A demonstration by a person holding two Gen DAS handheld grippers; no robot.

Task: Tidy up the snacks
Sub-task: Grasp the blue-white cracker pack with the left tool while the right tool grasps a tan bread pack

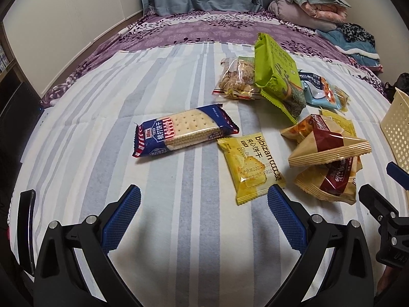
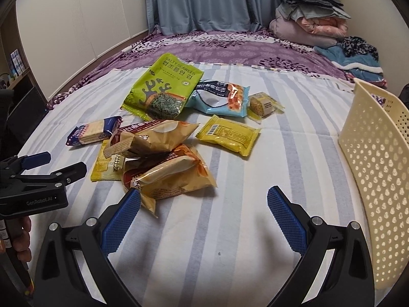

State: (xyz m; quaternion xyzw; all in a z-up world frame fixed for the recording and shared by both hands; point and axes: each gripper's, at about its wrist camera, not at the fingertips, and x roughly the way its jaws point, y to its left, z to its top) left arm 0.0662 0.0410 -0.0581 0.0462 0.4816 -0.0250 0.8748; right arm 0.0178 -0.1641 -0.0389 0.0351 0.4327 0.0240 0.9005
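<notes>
Snack packs lie scattered on a striped sheet [image 1: 102, 128]. A blue cracker pack [image 1: 184, 130] lies ahead of my open left gripper [image 1: 204, 197], with a yellow biscuit pack [image 1: 251, 168] just beyond its right finger. Two orange-and-maroon bags [image 2: 163, 158] are piled in front of my open right gripper [image 2: 204, 197]; its left fingertip touches the nearer bag's corner. Farther back lie a green seaweed pack [image 2: 161, 89], a light blue pack [image 2: 219, 99], a second yellow pack [image 2: 227, 135] and a small wrapped snack [image 2: 263, 105]. A clear bag of nuts [image 1: 237, 79] shows in the left wrist view.
A cream perforated basket [image 2: 378, 163] stands at the right on the sheet. A purple bedspread [image 2: 230, 46] lies beyond, with folded blankets [image 2: 309, 23] and curtains [image 2: 199, 2] at the back. A shelf [image 2: 15, 76] stands at the far left.
</notes>
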